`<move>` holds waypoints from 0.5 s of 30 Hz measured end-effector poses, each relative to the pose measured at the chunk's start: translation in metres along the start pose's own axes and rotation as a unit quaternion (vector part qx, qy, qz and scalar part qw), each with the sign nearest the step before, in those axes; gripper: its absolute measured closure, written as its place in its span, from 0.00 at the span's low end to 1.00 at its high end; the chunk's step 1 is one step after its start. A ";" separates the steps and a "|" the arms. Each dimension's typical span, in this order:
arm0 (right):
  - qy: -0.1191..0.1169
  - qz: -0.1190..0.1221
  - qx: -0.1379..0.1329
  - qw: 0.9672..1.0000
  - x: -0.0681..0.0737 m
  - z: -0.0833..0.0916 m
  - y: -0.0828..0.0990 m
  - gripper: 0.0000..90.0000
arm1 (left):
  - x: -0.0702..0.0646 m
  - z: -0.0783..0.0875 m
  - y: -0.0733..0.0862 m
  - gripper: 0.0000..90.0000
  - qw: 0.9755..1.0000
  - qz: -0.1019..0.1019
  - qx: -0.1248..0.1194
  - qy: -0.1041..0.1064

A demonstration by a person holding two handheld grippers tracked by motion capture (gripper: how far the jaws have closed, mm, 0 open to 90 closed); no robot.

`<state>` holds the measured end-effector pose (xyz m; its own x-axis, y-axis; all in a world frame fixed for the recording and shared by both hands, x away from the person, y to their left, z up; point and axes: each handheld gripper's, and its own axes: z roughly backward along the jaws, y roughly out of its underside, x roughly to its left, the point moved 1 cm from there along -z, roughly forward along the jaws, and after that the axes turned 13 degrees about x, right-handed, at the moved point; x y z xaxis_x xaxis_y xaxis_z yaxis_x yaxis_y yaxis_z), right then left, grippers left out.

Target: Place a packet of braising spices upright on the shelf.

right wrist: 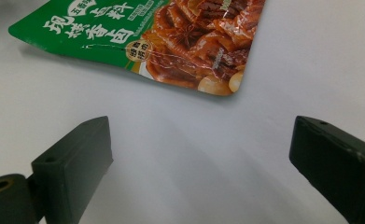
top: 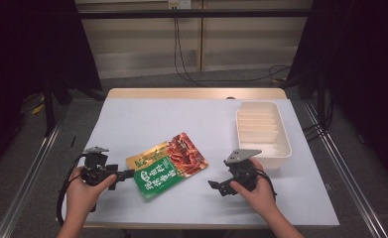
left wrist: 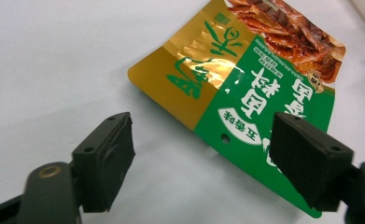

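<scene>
White table (top: 132,119) has the divided tray (top: 262,133) parked far right, probably the drop spot, with the flat seasoning pouch (top: 167,165) lying mid-front. Left gripper (top: 123,174) sits wide at the pouch's green edge, lined up to pinch it; right gripper (top: 214,185) waits wide and empty just beside it.

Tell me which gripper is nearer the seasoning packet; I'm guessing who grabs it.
Left. The left gripper sits at the seasoning packet edge; the right gripper stands apart, beyond its corner.

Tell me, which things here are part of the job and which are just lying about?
In use:
- food packet, flat on the white table
- left gripper, open, at the packet's edge
- right gripper, open, short of the packet

Lying about:
- white divided tray
- cables on the floor
</scene>
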<state>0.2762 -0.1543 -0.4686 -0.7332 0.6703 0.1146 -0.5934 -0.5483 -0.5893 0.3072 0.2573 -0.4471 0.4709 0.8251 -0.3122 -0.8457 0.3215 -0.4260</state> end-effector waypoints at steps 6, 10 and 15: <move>0.005 -0.003 -0.007 1.000 -0.001 0.001 -0.001 0.06 | 0.000 -0.001 0.002 0.24 1.000 0.003 -0.001 0.003; 0.003 -0.003 -0.007 1.000 -0.001 -0.001 -0.003 0.06 | -0.002 -0.001 0.004 0.24 1.000 0.010 0.003 0.013; -0.001 0.000 -0.004 1.000 0.000 -0.003 -0.004 0.06 | -0.003 -0.004 0.006 0.26 1.000 0.015 0.010 0.015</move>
<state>0.2799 -0.1507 -0.4691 -0.7340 0.6691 0.1164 -0.5910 -0.5448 -0.5949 0.3016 0.2554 -0.4524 0.4522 0.8201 -0.3506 -0.8644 0.3062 -0.3987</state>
